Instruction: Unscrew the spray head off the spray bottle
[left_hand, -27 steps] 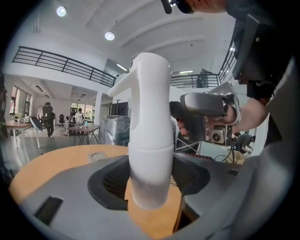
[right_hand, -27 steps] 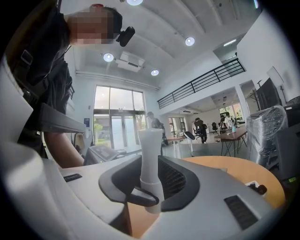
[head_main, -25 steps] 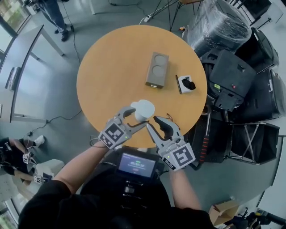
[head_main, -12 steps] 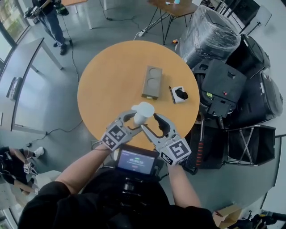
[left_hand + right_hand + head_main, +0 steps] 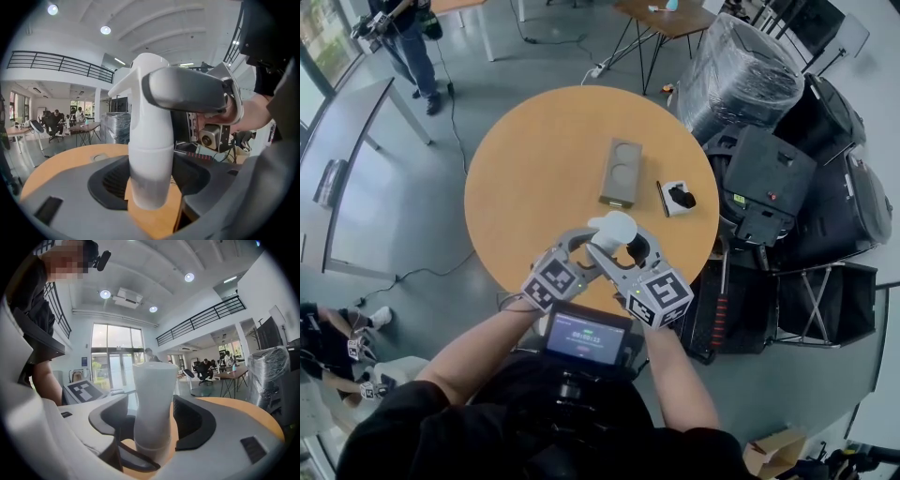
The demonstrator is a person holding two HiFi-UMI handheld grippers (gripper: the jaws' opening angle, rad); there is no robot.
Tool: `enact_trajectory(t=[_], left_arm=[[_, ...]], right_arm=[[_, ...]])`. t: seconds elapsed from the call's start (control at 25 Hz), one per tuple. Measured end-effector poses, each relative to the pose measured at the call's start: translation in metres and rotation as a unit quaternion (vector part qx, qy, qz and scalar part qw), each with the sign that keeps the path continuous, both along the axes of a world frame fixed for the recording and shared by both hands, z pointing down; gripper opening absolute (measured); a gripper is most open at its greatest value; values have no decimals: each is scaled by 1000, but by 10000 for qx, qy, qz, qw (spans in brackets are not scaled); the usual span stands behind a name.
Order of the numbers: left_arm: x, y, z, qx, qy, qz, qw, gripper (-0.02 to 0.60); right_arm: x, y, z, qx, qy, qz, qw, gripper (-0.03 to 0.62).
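1. Jaws of the left gripper [image 5: 586,246] clamp the spray bottle [image 5: 147,173] low down, holding it above the table's [image 5: 534,169] near edge.
2. The right gripper [image 5: 633,248] has just been opening; the spray head [image 5: 152,394] stands between its pads, untouched.
3. This is probably a release before re-gripping for another turn, since the head is not yet off.

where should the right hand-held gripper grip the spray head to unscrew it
Likely the round collar at the spray head's base, just above the left hand-held gripper's hold on the bottle. Come level from the side with the right hand-held gripper, whose jaws have just been opening around it: the bottle stands upright, the grey nozzle juts sideways.
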State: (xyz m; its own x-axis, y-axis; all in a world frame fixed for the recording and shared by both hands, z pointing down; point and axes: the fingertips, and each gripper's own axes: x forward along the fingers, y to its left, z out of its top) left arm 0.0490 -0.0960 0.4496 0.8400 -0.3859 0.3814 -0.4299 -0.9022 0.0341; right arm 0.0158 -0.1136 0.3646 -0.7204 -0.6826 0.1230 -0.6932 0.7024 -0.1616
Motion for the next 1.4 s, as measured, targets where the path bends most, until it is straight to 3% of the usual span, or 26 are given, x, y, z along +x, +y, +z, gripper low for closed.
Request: enact_trajectory(t=[0.04, 0.12, 0.64, 1.0, 1.4], left_arm=[[1, 2, -1, 16, 6, 21, 10000, 304], [1, 4, -3, 46, 43, 66, 10000, 304], [-6, 15, -21, 288, 199, 891, 9954, 304], [-3, 24, -28, 167, 334, 1321, 9905, 304], [-3, 43, -34, -33, 444, 2096, 9768, 304]], right_arm=[[-1, -1, 0, 34, 21, 43, 10000, 285], [-1, -2, -3, 132, 49, 79, 9999, 222], [-4, 9, -26, 370, -156, -490, 9980, 222], [-2, 18, -34, 407, -253, -887, 9949, 221], [-4, 34, -41, 422, -476, -1429, 9877, 219]])
